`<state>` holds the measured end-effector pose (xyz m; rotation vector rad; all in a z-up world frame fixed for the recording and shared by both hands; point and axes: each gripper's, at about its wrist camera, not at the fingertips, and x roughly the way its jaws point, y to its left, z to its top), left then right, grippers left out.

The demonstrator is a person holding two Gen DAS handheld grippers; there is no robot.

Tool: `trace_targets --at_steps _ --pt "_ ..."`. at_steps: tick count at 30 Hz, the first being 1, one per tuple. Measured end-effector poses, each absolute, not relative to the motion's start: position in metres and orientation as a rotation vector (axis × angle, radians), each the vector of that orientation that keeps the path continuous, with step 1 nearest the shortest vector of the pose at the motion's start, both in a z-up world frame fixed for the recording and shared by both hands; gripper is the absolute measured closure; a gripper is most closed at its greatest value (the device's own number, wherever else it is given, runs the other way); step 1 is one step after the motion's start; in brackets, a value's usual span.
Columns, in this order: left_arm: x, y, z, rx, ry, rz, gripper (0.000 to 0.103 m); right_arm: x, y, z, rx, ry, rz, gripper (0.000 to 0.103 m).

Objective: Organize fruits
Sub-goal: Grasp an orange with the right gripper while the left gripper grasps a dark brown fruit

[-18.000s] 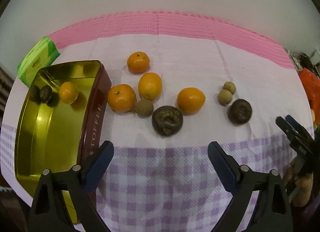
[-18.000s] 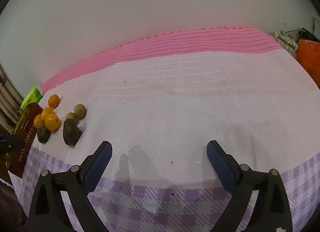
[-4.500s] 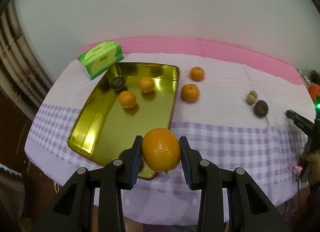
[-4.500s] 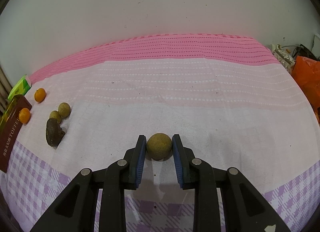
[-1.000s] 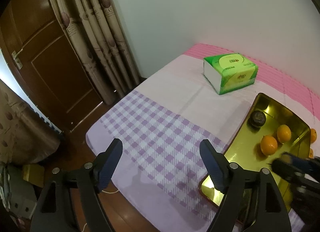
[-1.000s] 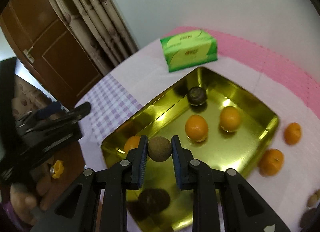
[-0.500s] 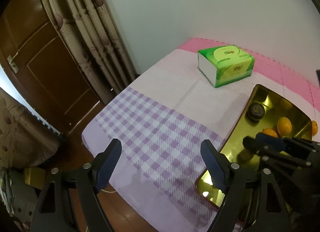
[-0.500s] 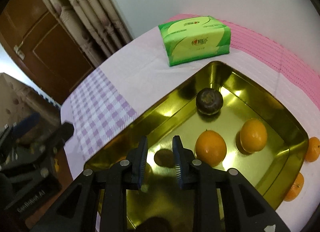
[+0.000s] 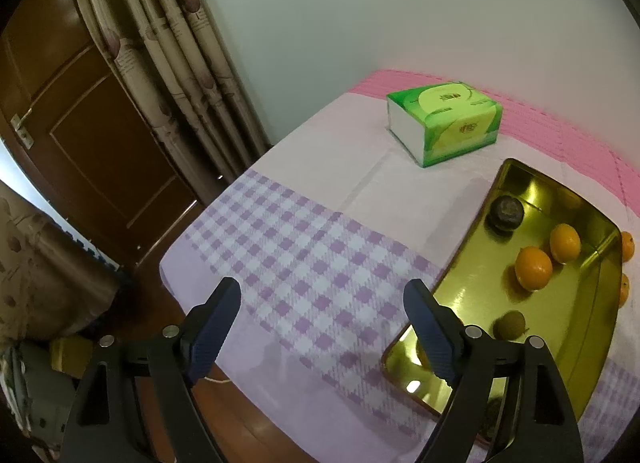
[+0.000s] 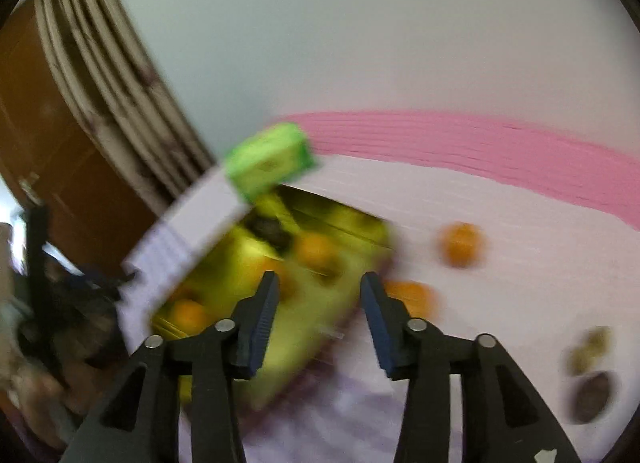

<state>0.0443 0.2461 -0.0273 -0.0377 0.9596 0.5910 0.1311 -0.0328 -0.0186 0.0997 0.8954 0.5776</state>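
The left hand-held gripper (image 9: 322, 319) hangs over the near left corner of the bench (image 9: 320, 191), its jaws spread wide with nothing between them, only the purple checked cloth (image 9: 304, 263) below. To its right lies the gold tray (image 9: 576, 327), its near corner just beside the right finger. In the tray sit a dark round fruit (image 9: 506, 212) at the far left corner, two oranges (image 9: 533, 268) side by side near the middle, and a small brown fruit (image 9: 509, 325) nearer, resting alone on the tray floor. Two more oranges peek past the tray's right wall, on the cloth outside it. A green tissue pack (image 9: 444, 127) stands on the bench beyond the tray, close to the pink band at the far edge. A brown door (image 9: 80, 143) and striped curtains (image 9: 168, 63) fill the left of the room.

The right wrist view is badly smeared. The right hand-held gripper (image 10: 318, 313) has its jaws parted, having just been opening, and nothing is between them. The tray shows below and to the left of them, blurred, with orange blobs inside. Two oranges (image 10: 460, 244) lie on the cloth to the tray's right, apart from it. At the far right edge a dark fruit (image 10: 592, 393) and small brownish ones (image 10: 592, 345) sit together, well apart from the tray.
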Motion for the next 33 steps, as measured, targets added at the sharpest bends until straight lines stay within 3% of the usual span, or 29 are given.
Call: trace_targets --at_steps 5,14,17,23,29,33 --pt "0.047 0.235 -0.029 0.001 0.965 0.576 0.019 0.147 -0.061 -0.045 -0.032 0.97 0.509 0.054" --pt "0.051 0.231 -0.035 0.032 0.972 0.578 0.014 0.164 -0.022 -0.071 -0.15 0.966 0.555 0.052" --pt "0.052 0.229 -0.036 0.041 0.98 0.576 0.014 0.171 -0.014 -0.082 -0.176 0.989 0.56 0.065" --pt "0.051 0.213 -0.037 0.104 0.968 0.566 0.014 0.14 -0.033 -0.075 -0.176 0.962 0.542 0.066" --pt "0.04 0.166 -0.012 0.162 0.918 0.372 0.014 0.083 -0.158 -0.029 -0.049 0.839 0.345 0.066" --pt "0.029 0.107 0.005 0.104 0.958 0.039 0.013 0.073 -0.261 -0.036 -0.069 0.854 0.064 0.065"
